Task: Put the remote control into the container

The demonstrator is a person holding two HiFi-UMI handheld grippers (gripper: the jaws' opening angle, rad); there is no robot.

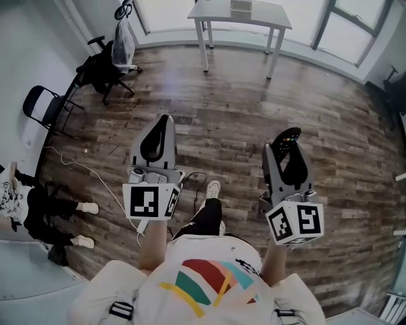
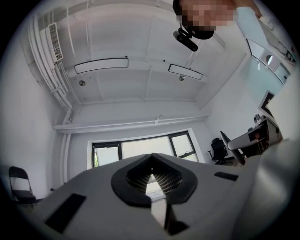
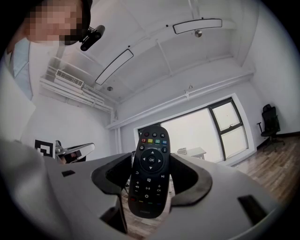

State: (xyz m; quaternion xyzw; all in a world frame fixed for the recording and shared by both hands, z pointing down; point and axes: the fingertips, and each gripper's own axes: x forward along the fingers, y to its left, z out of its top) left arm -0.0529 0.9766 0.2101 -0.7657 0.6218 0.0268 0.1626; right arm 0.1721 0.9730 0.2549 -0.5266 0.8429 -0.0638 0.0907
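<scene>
A person stands on a wood-plank floor [image 1: 241, 108] with a gripper in each hand, both pointing forward and up.

The step in hand appears to be carrying the remote control [image 3: 151, 173] to its container. No container shows clearly. A white table [image 1: 216, 14] stands well away at twelve o'clock, with a small box-like thing [image 1: 241, 6] on top that is too small to identify.

To do this step well, I judge the grip should be firm and steady during the walk. The remote is pinched only across its lower half and rises tall above the jaws, so it could pivot or slip. It would best go in low end first and be let go only once it is inside the container walls.

The right gripper [image 1: 288, 143], at three o'clock in the head view, is clenched on the remote. Its dark pads press the remote's two long edges, and the jaws stand fairly wide to fit it. The remote is upright with its buttons facing the gripper camera and its coloured keys on top.

The left gripper [image 1: 158, 136], at nine o'clock, has its jaws closed together with nothing between them.
</scene>
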